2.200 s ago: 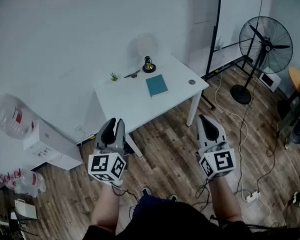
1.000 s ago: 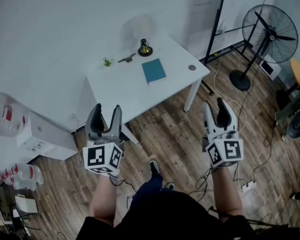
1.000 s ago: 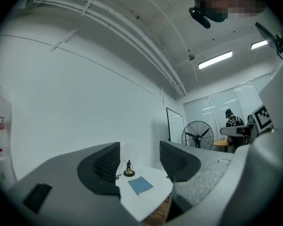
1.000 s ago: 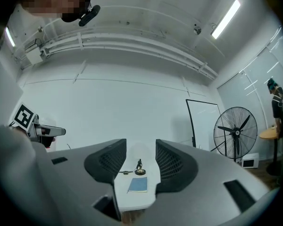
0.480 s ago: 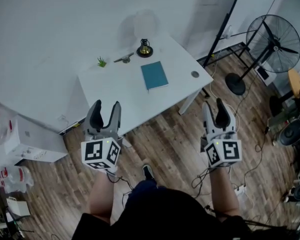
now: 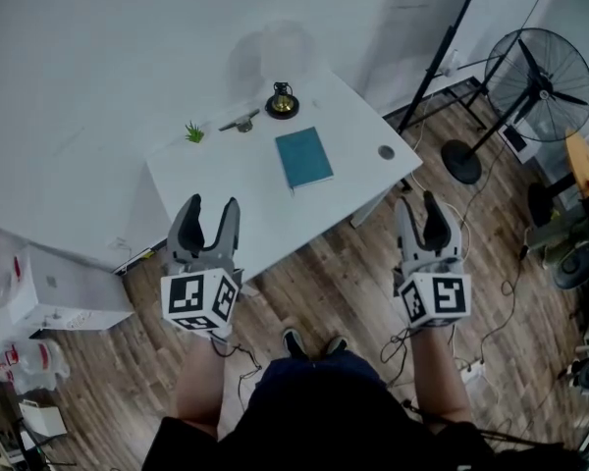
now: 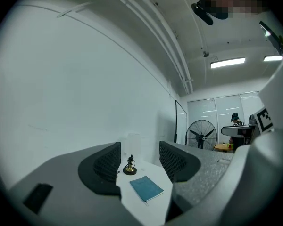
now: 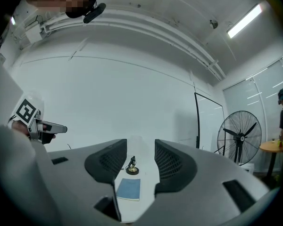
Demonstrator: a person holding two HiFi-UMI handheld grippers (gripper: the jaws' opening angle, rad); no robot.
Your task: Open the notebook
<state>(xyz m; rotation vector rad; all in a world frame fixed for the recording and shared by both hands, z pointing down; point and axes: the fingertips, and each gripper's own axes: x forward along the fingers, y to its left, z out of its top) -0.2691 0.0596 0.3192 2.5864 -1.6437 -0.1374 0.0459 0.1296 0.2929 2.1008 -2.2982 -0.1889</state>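
A closed teal notebook [image 6: 304, 158] lies flat on the white table [image 6: 216, 194], near its middle. It shows also between the jaws in the left gripper view as notebook [image 7: 146, 188] and in the right gripper view as notebook [image 8: 128, 189]. My left gripper [image 6: 206, 206] hangs over the table's near edge, open and empty. My right gripper [image 6: 421, 204] is held over the wooden floor to the right of the table, open and empty. Both are well short of the notebook.
A small brass ornament [image 6: 282, 101], a tiny green plant [image 6: 193, 131] and a dark tool [image 6: 240, 121] sit at the table's far side, a small round disc [image 6: 387, 152] near its right corner. A standing fan [image 6: 536, 72], a dark pole and cables are at right. White boxes [image 6: 54, 292] stand at left.
The view has closed in on the table. Both grippers have come forward, the left one now over the table's near edge. The left jaws have spread from nearly shut to open.
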